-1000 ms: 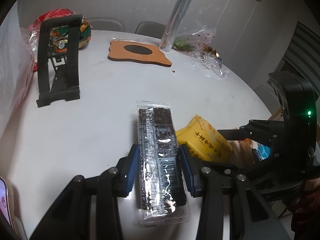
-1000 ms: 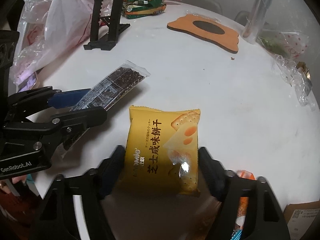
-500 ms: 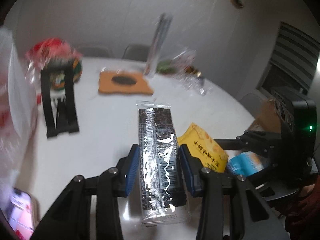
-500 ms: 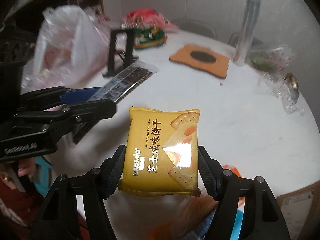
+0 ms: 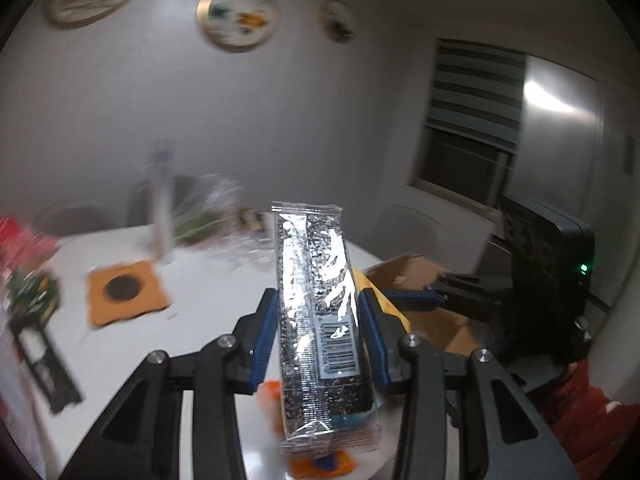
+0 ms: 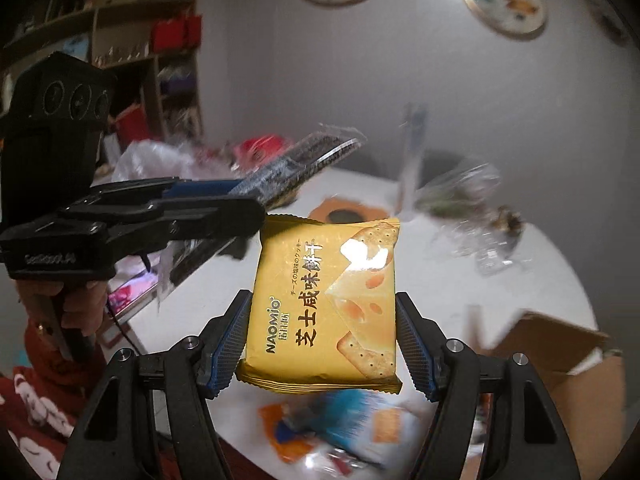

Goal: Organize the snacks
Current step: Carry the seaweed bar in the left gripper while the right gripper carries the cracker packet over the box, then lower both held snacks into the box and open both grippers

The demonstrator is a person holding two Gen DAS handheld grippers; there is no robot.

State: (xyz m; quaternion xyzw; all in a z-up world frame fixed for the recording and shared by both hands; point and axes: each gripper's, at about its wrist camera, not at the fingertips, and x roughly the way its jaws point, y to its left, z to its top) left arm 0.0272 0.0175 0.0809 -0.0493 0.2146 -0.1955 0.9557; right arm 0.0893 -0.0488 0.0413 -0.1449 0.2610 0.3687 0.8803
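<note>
Left tool (image 5: 318,344) grips seaweed pack (image 5: 320,300), right tool (image 6: 324,344) cracker packet (image 6: 328,304).

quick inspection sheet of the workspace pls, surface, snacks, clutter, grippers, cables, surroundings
surface: white round table, bare in the middle.
job's things: dark snack bar in clear wrap and yellow cracker pack, both off the table; blurred orange and blue packets at the near edge.
clutter: orange mat, black stand, crinkled clear wrap, tall clear tube.
grippers: left gripper shut on the bar; right gripper shut on the pack.
cables: nothing seen.
surroundings: open cardboard box beside the table, wall plates, shelves, window blind.
</note>
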